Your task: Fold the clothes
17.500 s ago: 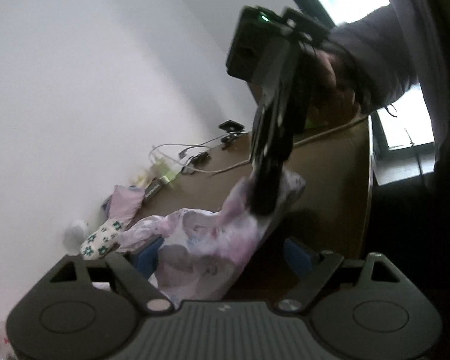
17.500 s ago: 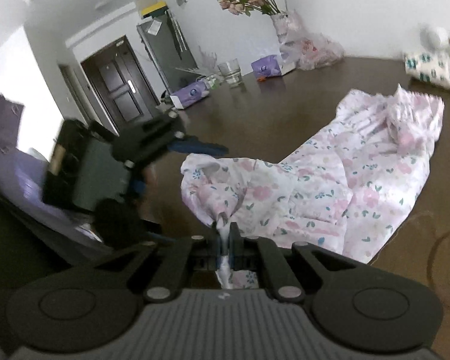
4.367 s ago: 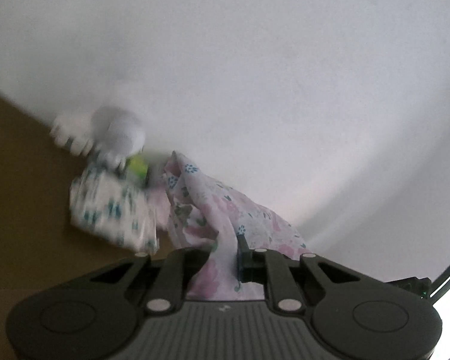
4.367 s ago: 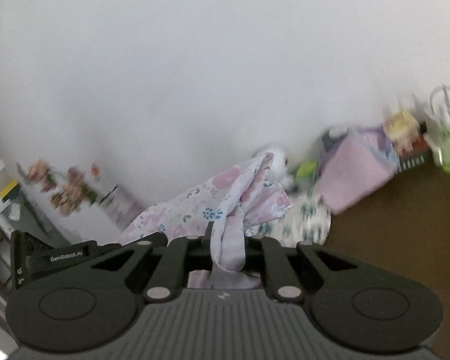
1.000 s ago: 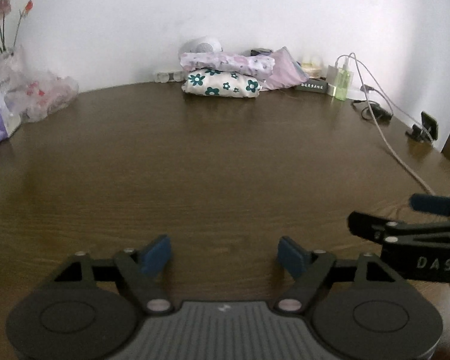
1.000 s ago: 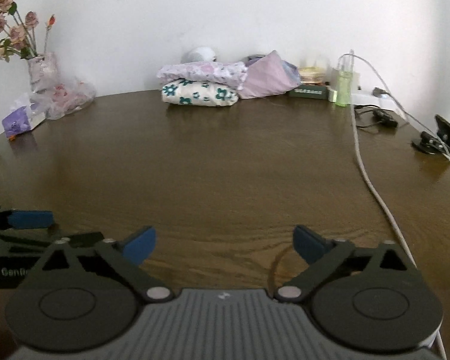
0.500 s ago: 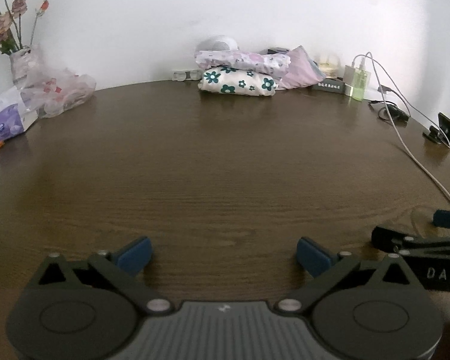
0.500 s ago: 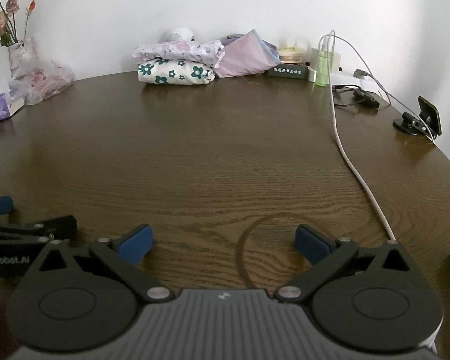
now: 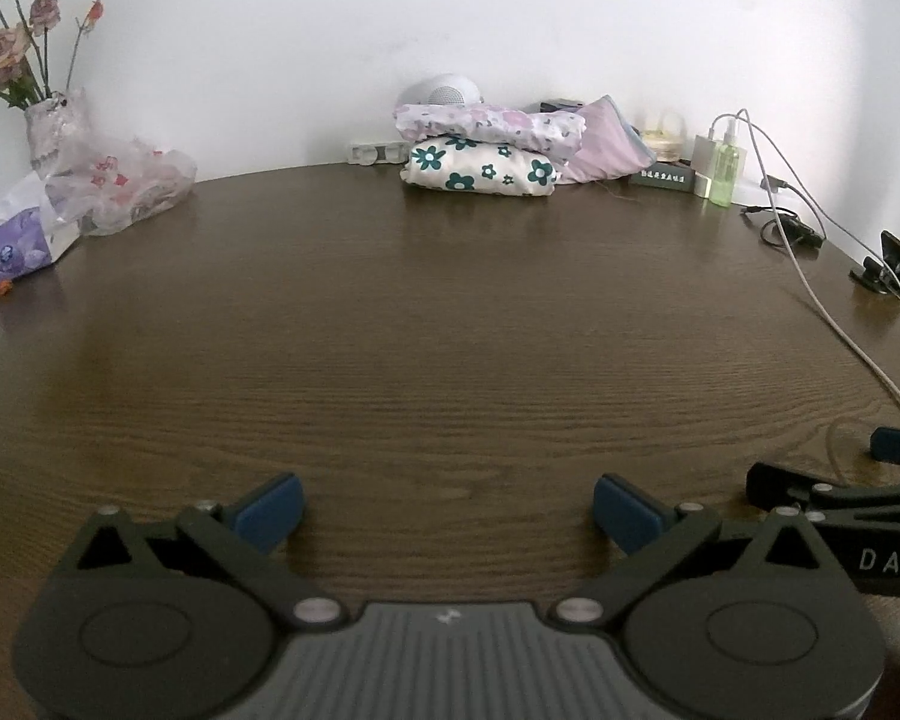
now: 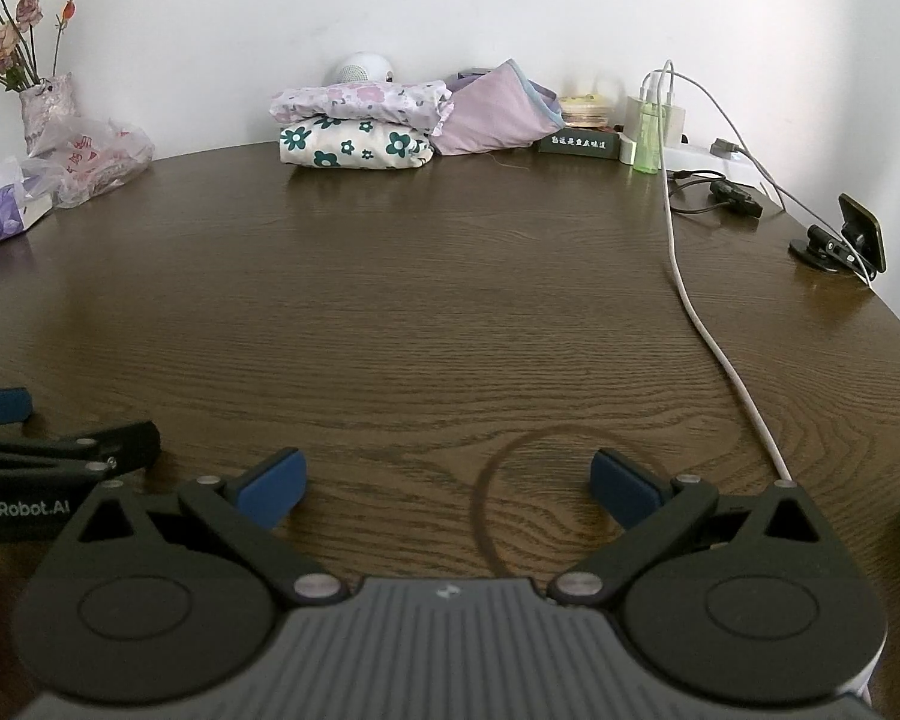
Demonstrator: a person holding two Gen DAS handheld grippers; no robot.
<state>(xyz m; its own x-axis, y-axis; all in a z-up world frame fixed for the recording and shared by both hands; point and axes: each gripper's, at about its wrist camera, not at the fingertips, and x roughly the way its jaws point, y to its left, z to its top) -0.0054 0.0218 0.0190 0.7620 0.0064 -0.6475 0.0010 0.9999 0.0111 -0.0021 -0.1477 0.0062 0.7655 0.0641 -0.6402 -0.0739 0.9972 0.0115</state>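
Observation:
Two folded garments are stacked at the far edge of the brown wooden table (image 9: 426,330) (image 10: 426,300): a pink floral garment (image 9: 492,123) (image 10: 360,101) lies on a white one with green flowers (image 9: 480,171) (image 10: 354,147). A lilac cloth (image 9: 609,144) (image 10: 498,114) leans against the stack's right side. My left gripper (image 9: 447,507) hangs open and empty over the near table. My right gripper (image 10: 447,483) is open and empty too. Each shows at the edge of the other's view, the right gripper (image 9: 840,486) and the left gripper (image 10: 48,438).
A vase of flowers (image 9: 48,120), a plastic bag (image 9: 120,186) and a tissue pack (image 9: 18,246) sit at far left. A green bottle (image 10: 648,138), charger, white cable (image 10: 702,324) and phone stand (image 10: 852,240) occupy the right side. A ring stain (image 10: 546,492) marks the wood near me.
Both grippers have pulled back slightly from the stack and steadied; earlier they held the pink floral garment, which now lies folded on top of the stack.

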